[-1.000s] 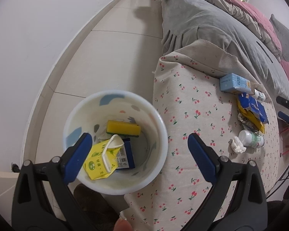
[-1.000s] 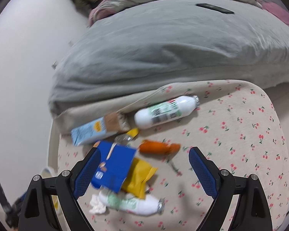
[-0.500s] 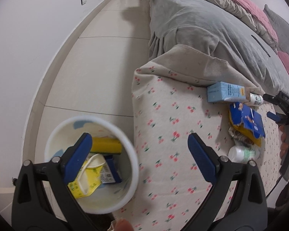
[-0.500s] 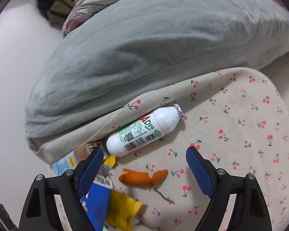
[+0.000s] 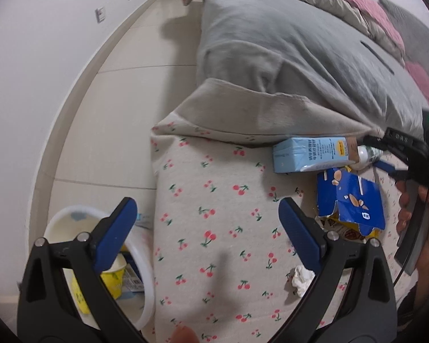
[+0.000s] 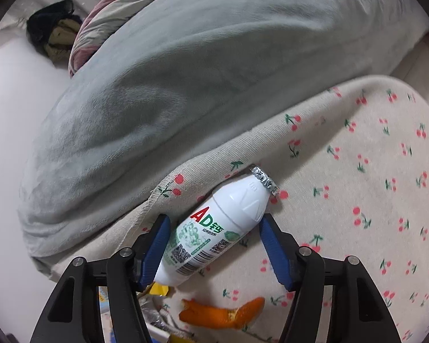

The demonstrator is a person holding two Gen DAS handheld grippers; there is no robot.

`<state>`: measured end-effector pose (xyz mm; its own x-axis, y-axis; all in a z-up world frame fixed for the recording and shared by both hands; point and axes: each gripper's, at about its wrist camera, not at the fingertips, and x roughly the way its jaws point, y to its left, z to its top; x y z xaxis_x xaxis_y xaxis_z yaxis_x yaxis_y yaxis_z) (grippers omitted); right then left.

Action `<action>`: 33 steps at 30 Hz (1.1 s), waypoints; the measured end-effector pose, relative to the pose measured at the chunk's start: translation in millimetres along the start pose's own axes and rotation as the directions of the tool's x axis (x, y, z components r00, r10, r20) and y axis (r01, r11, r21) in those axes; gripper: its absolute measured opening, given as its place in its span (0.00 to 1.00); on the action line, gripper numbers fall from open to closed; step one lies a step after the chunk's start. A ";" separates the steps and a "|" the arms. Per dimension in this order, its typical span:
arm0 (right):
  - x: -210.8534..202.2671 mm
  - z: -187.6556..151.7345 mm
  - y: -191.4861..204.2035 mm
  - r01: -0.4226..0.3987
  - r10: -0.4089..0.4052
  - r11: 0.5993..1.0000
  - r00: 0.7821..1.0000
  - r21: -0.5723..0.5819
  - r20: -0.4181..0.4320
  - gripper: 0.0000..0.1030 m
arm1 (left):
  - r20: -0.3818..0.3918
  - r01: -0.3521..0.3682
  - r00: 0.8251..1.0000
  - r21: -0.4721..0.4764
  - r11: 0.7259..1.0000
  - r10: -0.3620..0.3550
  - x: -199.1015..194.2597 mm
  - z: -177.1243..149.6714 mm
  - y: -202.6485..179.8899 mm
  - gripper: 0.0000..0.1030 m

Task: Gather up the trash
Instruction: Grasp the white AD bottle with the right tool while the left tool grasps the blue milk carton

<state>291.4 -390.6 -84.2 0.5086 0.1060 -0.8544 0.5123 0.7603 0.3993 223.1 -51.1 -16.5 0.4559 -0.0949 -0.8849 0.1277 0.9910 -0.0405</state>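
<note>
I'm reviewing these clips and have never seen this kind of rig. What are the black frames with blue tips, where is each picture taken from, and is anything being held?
There is no robot here: a person holds a hand-held clamp in each hand, and a fisheye camera on each looks out along its two blue-padded jaws.

The left view shows the left gripper open and empty above a cherry-print cloth, with a white bin of collected trash on the floor beside it. On the cloth lie a light blue carton, a torn blue box and a crumpled tissue.

The right view shows the right gripper closing its jaws around a white drink bottle lying on the cloth; the pads do not visibly press it yet. An orange peel lies nearby.
</note>
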 end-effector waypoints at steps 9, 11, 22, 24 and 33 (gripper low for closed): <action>-12.5 4.7 -2.9 0.059 -0.065 0.990 0.997 -0.124 -0.046 0.49 | 0.020 -0.058 0.998 0.260 0.964 0.054 19.5 24.2 -47.9 0.89; -22.2 8.6 -14.0 0.049 -0.054 0.992 0.997 -0.113 -0.045 0.49 | 0.016 -0.054 0.999 0.326 0.944 0.052 23.8 31.2 -60.2 0.82; -45.2 22.7 -52.2 0.091 -0.104 0.983 0.992 -0.157 -0.073 0.47 | -0.022 0.020 1.000 0.670 0.742 -0.007 31.6 46.1 -127.6 0.66; -46.5 16.6 -57.7 0.096 -0.107 0.982 0.992 -0.164 -0.064 0.47 | -0.048 0.042 0.999 0.690 0.723 -0.012 34.8 45.4 -132.7 0.66; -64.6 6.3 -65.0 0.087 -0.100 0.972 0.994 -0.217 -0.049 0.47 | -0.097 0.067 0.995 0.673 0.737 -0.002 52.9 43.9 -137.4 0.59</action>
<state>229.6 -450.9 -52.8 0.4201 0.0609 -0.9054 0.3922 0.8876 0.2417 268.3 -196.4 -37.4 0.3684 -0.0873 -0.9256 0.7174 0.6599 0.2233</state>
